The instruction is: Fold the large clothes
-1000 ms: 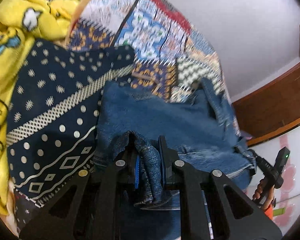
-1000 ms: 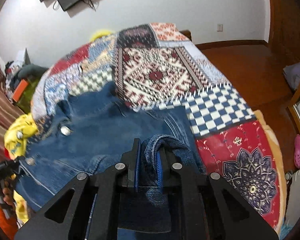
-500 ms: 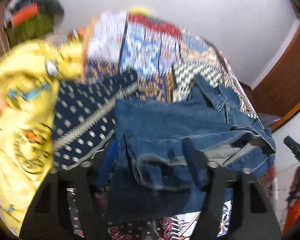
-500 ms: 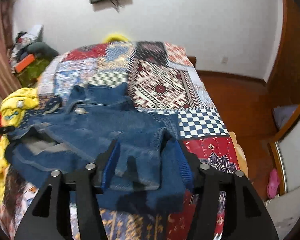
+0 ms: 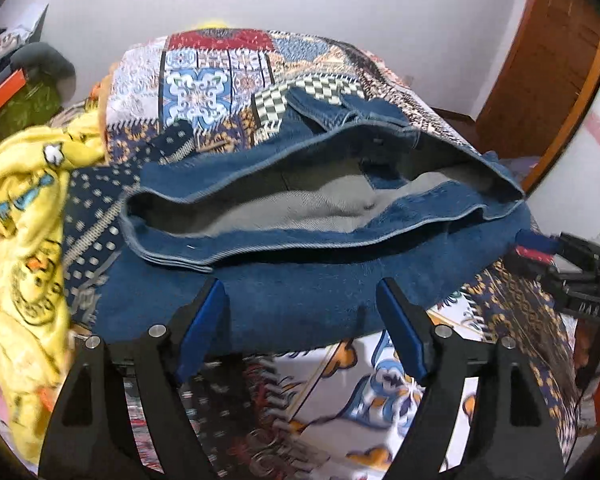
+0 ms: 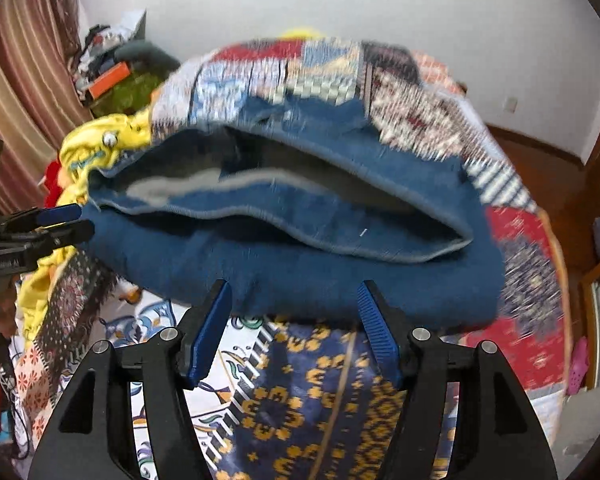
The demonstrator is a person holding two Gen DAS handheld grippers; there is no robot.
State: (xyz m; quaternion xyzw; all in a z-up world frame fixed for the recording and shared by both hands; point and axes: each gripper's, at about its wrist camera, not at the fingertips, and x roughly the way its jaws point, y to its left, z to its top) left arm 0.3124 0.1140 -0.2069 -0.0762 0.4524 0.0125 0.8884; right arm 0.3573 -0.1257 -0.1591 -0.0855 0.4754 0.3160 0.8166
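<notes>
A blue denim jacket (image 5: 300, 296) lies folded over on the patchwork bedspread (image 5: 216, 80), its grey lining showing through the open hem. It also shows in the right wrist view (image 6: 300, 272). My left gripper (image 5: 300, 320) is open and empty, just in front of the jacket's near fold. My right gripper (image 6: 294, 316) is open and empty, also just short of the near fold. The right gripper shows at the right edge of the left wrist view (image 5: 540, 246); the left gripper shows at the left edge of the right wrist view (image 6: 64, 220).
A yellow printed garment (image 5: 24, 240) is heaped left of the jacket on a navy dotted cloth (image 5: 96, 216). A pile of clutter (image 6: 116, 76) stands by the striped curtain. A wooden door (image 5: 548, 68) and wooden floor (image 6: 540, 164) lie to the right.
Both grippers have let go of the denim folds and opened. They have pulled back toward the near bed edge, and the jacket now lies folded on the bedspread.
</notes>
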